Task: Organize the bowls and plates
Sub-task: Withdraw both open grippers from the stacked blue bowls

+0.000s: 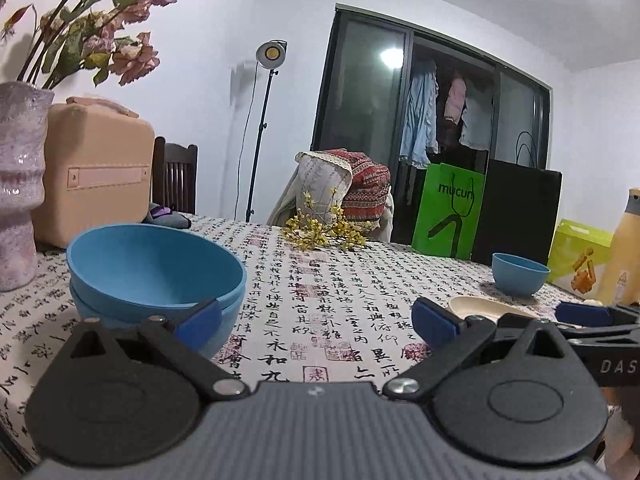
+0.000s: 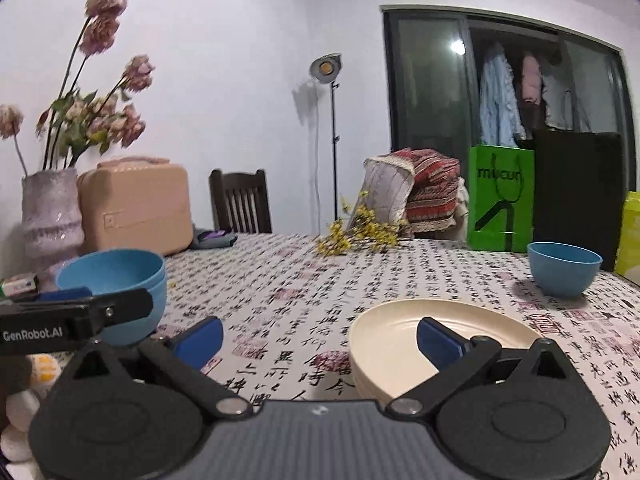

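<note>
Two nested blue bowls (image 1: 156, 272) sit at the left of the table, just beyond my left gripper (image 1: 318, 322), which is open and empty; its left pad overlaps the bowls' front rim. A single blue bowl (image 1: 520, 274) stands far right. In the right wrist view, cream plates (image 2: 404, 336) lie stacked close ahead, with my right gripper (image 2: 320, 340) open and its right pad over the plates' near part. The single blue bowl (image 2: 564, 268) stands behind them, and the nested bowls (image 2: 120, 280) appear at left behind the other gripper's arm.
A calligraphy-print cloth covers the table (image 1: 320, 280). A vase of dried flowers (image 1: 20, 184) and a tan case (image 1: 96, 168) stand at the left. Yellow sprigs (image 1: 320, 232), a green bag (image 1: 448, 212) and a black bag (image 1: 520, 216) line the far edge. A yellow bottle (image 1: 624, 248) is at right.
</note>
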A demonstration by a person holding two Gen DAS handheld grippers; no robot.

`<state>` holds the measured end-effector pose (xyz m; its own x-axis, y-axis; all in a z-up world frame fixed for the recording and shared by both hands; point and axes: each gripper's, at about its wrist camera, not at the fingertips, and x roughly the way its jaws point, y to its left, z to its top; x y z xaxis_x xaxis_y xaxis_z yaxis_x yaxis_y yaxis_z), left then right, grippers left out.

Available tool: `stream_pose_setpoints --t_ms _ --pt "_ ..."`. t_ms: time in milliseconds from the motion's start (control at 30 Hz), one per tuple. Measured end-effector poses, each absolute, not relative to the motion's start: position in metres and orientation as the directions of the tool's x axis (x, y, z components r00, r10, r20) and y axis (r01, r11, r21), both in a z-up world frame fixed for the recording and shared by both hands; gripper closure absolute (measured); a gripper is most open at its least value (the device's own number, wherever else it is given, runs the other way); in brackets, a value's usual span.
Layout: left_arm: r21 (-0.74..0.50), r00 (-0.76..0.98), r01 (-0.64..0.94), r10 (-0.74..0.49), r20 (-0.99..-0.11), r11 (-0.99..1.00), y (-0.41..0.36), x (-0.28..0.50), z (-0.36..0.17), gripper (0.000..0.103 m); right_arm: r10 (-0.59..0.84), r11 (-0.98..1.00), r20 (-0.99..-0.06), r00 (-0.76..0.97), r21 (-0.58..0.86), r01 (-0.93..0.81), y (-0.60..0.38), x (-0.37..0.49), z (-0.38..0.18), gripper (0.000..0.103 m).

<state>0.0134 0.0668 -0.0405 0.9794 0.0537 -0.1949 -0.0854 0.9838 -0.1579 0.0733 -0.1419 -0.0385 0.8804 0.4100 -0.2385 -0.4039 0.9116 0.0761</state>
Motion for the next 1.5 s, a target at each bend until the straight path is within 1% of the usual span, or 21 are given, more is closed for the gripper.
stream_pose_setpoints --t_ms 100,200,267,400,467,533,633,767,900,1033,1167,1367,1500 --pt "-0.171 0.977 -0.087 0.051 -0.207 0.981 0.065 0.014 -0.041 0.000 0.380 0.925 -0.238 0.894 0.086 -0.371 -0.149 0.072 -0.040 0.000" --pt "-0.189 0.970 -0.104 0.057 -0.236 0.977 0.059 0.013 -0.043 0.000 0.371 0.929 -0.275 0.887 0.097 -0.358 -0.156 0.072 -0.041 0.000" --pt "-0.208 0.963 -0.115 0.058 -0.263 0.971 0.057 0.011 -0.045 0.000 0.354 0.935 -0.282 0.892 0.101 -0.340 -0.161 0.072 -0.040 0.000" --pt "-0.220 0.952 -0.131 0.061 -0.301 0.967 0.052 0.008 -0.047 0.000 0.353 0.935 -0.273 0.895 0.136 -0.327 -0.167 0.070 -0.036 0.000" --pt "-0.246 0.941 -0.137 0.049 -0.333 0.960 0.052 0.010 -0.049 0.000 0.357 0.933 -0.270 0.894 0.143 -0.329 -0.166 0.068 -0.034 0.000" --pt "-0.253 0.932 -0.135 0.036 -0.361 0.958 0.051 0.012 -0.050 0.000 0.365 0.930 -0.267 0.892 0.144 -0.338 -0.164 0.066 -0.033 0.000" --pt "-0.249 0.922 -0.160 0.054 -0.383 0.955 0.050 0.016 -0.048 0.000 0.341 0.939 -0.256 0.905 0.131 -0.317 -0.162 0.065 -0.031 0.000" --pt "-0.260 0.920 -0.195 0.085 -0.382 0.946 0.052 0.018 -0.044 0.000 0.312 0.947 -0.219 0.924 0.145 -0.286 -0.169 0.066 -0.026 0.000" --pt "-0.274 0.931 -0.170 0.063 -0.361 0.947 0.049 0.022 -0.039 0.000 0.317 0.946 -0.243 0.917 0.155 -0.286 -0.175 0.075 -0.025 0.000" --pt "-0.259 0.932 -0.165 0.064 -0.356 0.952 0.044 0.024 -0.035 0.000 0.332 0.940 -0.222 0.917 0.166 -0.300 -0.182 0.075 -0.024 0.000" --pt "-0.268 0.939 -0.161 0.063 -0.339 0.950 0.043 0.024 -0.032 0.000 0.340 0.935 -0.232 0.911 0.186 -0.302 -0.186 0.081 -0.025 0.000" --pt "-0.271 0.936 -0.133 0.031 -0.350 0.953 0.040 0.029 -0.034 0.000 0.363 0.923 -0.213 0.907 0.213 -0.320 -0.194 0.083 -0.027 0.000" --pt "-0.277 0.939 -0.120 0.019 -0.343 0.953 0.039 0.031 -0.034 0.000 0.361 0.923 -0.229 0.904 0.227 -0.311 -0.196 0.088 -0.030 0.000"
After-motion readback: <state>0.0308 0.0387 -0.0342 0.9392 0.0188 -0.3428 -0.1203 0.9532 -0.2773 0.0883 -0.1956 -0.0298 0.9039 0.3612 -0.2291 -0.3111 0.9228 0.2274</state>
